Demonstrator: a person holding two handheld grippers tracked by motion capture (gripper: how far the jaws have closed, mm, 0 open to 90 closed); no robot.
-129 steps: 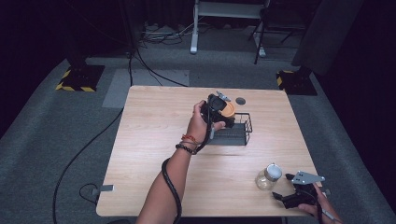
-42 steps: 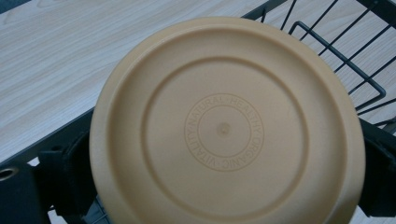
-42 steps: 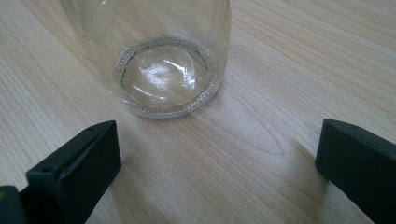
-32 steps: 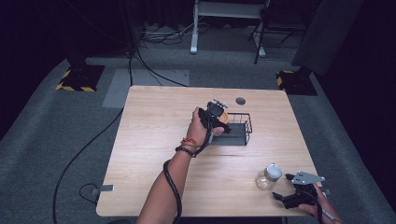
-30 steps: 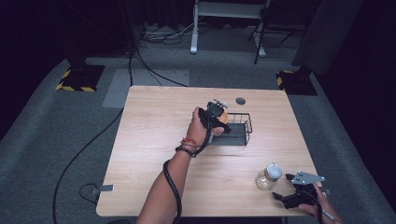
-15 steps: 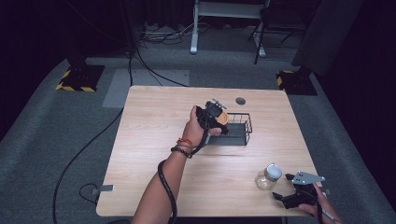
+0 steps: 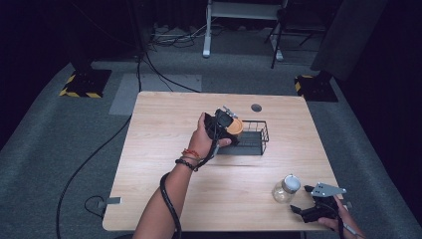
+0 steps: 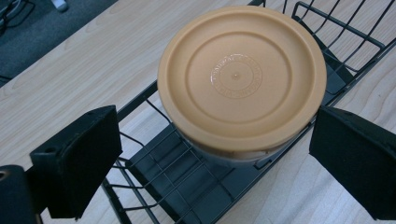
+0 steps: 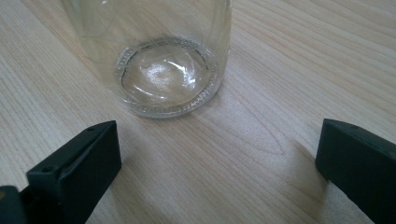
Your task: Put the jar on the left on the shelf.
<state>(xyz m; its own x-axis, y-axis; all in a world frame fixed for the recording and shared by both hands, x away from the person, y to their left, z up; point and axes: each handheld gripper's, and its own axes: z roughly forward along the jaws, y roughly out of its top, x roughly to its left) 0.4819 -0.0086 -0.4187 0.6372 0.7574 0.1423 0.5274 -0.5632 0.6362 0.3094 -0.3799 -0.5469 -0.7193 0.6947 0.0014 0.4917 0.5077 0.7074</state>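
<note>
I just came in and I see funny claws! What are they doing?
A person holds a claw in each hand. The left claw is open around a jar with an orange lid in a black wire basket. The right claw rests open on the table, just short of a glass jar.

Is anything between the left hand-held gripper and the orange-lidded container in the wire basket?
Nothing visible. In the left gripper view the left hand-held gripper is open, jaws either side of the orange-lidded container, which sits in the black wire basket. Only the basket's rim wires run near the jaws.
</note>
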